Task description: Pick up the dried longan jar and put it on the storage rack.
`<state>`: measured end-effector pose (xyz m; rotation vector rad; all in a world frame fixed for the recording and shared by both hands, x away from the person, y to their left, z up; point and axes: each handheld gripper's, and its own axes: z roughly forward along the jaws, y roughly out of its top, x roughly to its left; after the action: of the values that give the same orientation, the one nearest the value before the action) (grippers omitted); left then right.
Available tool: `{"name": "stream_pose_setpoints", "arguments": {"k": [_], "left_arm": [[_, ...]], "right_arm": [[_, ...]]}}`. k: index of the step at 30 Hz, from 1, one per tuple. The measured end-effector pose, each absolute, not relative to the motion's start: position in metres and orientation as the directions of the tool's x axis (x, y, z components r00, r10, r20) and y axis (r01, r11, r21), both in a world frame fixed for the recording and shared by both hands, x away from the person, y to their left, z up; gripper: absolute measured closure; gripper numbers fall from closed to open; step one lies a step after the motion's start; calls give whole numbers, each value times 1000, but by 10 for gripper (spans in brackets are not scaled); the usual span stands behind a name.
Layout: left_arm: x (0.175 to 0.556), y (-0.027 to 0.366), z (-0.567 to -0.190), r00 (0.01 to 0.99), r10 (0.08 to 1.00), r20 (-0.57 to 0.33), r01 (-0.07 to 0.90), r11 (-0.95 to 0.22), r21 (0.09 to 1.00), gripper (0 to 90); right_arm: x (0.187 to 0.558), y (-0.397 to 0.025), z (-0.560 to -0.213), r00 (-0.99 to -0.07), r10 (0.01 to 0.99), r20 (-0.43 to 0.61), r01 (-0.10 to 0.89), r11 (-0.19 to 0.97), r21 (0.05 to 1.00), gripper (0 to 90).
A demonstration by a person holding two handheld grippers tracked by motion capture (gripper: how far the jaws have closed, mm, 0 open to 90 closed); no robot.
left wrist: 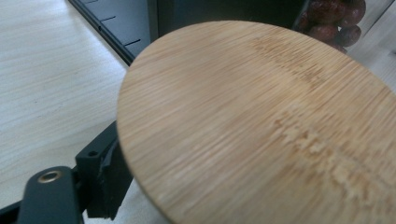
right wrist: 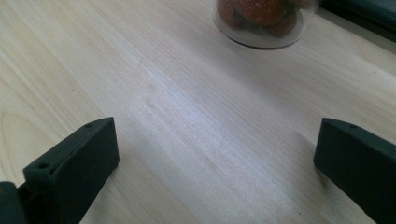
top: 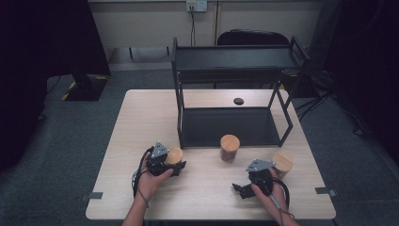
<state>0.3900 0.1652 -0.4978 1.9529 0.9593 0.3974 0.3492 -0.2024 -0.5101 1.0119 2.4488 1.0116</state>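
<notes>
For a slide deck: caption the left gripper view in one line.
Round bamboo jar lid looms between the left gripper's black jaws, with the black metal shelf and a clear jar of red fruit behind.

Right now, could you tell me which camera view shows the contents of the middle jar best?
The right gripper view: the middle jar shows its clear glass base with reddish fruit inside. The high view shows the whole jar with its wooden lid, contents tiny. The left gripper view catches a corner of that fruit.

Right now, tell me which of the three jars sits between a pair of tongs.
The left jar, by the rack's front left leg: the left tongs reach around it. The middle jar and right jar stand free; the right tongs are open.
</notes>
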Motion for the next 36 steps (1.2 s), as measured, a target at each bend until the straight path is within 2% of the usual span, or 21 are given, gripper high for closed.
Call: {"name": "stream_pose_setpoints", "arguments": {"k": [7,25,36], "left_arm": [[390,162,-498,659,748,-77,445,-306,842,231],[388,158,-494,649,760,-27,434,-340,834,252],[388,159,-489,652,756,-53,444,-324,835,256]], "right_arm": [[349,-202,-510,-705,709,-11,495,503,709,0],[349,-202,-510,-705,709,-11,495,503,709,0],[349,-202,-510,-705,709,-11,495,503,709,0]]}}
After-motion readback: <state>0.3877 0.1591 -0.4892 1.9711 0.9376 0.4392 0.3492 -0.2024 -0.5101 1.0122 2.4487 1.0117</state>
